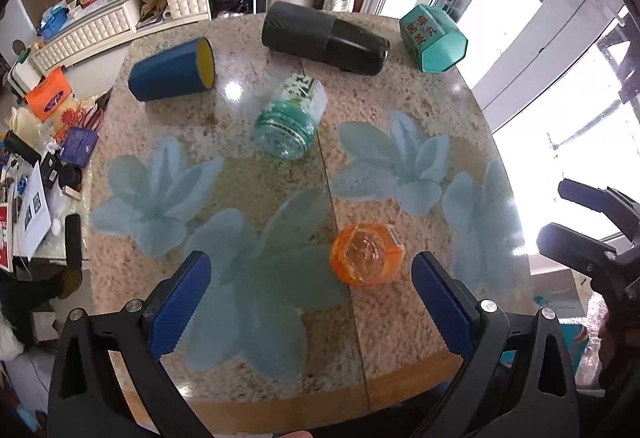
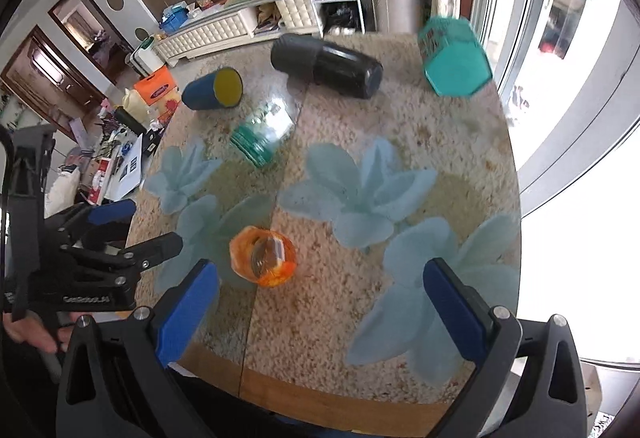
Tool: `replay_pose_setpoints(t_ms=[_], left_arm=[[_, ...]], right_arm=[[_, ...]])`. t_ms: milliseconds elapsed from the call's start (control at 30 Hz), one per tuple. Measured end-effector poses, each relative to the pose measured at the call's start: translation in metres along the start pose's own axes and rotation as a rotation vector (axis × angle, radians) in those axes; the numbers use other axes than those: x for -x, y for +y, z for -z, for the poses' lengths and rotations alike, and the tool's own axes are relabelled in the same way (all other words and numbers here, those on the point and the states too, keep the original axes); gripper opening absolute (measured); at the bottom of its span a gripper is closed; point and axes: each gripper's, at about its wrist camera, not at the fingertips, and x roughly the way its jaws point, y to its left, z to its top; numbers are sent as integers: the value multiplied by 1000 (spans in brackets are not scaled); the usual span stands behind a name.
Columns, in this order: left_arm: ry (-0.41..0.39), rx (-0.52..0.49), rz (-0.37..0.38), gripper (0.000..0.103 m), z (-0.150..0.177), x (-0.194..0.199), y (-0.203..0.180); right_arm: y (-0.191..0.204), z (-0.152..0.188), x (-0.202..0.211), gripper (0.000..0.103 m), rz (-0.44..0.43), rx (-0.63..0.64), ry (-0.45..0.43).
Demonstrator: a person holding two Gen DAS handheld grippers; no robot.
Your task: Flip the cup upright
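A cluttered living room with a white tufted sideboard (image 2: 224,26) and bright windows surrounds a round speckled table (image 1: 420,142) under a glass top printed with pale blue flowers. Going from biggest down, five vessels lie on their sides: a black tumbler (image 1: 324,37) at the far edge, a teal hexagonal cup (image 1: 434,38) to its right, a blue cup (image 1: 172,70) with a yellow inside to its left, a clear glass cup (image 1: 290,116) with green print near the middle, and nearest, a small orange cup (image 1: 366,254). Which one the task means is not stated; the orange cup lies closest to both tools, so it is the likely one. It looks translucent, thin-walled and light, probably hard and slick, and on glass it may roll or skid when nudged. A grip across its faceted side wall near the rim seems safer than pinching the base. The left gripper (image 1: 312,302) hovers above the near table edge with its jaws spread wide and nothing between them; the right gripper (image 2: 320,310) is likewise wide and empty. The left view shows the cup's hexagonal rim clearly and only a sliver of the other tool at its edge. The right view shows the person's hand (image 2: 30,330) on the left tool's handle and that tool beside the cup.
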Motion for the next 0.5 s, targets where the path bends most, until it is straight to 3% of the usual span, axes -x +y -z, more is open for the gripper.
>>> replay_pose_setpoints(t_ms=[500], left_arm=[[-43, -37, 54, 101, -13, 28, 32]], right_arm=[[40, -4, -1, 103, 141, -78, -45]])
